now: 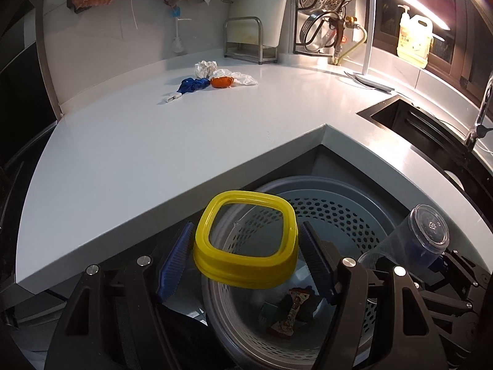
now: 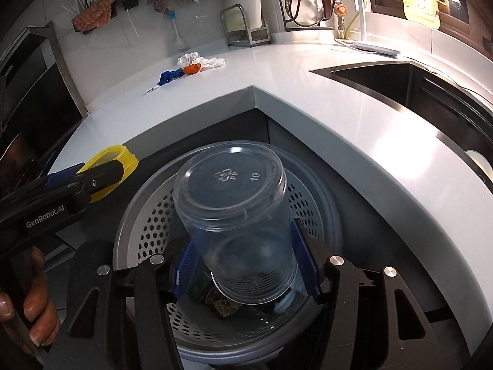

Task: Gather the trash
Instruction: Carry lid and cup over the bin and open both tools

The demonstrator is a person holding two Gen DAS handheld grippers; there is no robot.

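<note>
My left gripper (image 1: 246, 259) is shut on a yellow-rimmed clear lid (image 1: 246, 243) and holds it above a grey perforated trash bin (image 1: 339, 215). My right gripper (image 2: 243, 265) is shut on a clear plastic cup (image 2: 234, 215), held bottom-up over the same bin (image 2: 148, 225). The cup also shows in the left wrist view (image 1: 413, 240), and the lid in the right wrist view (image 2: 111, 169). Wrappers (image 1: 289, 311) lie at the bin's bottom. On the far counter lie crumpled white paper (image 1: 205, 67), an orange peel (image 1: 220, 81) and a blue scrap (image 1: 192, 84).
The white L-shaped counter (image 1: 123, 154) wraps around the bin. A black sink (image 2: 400, 83) is set in at the right with a tap (image 1: 480, 114). A metal rack (image 1: 246, 41), a desk lamp (image 1: 369, 30) and a detergent jug (image 1: 414, 38) stand at the back.
</note>
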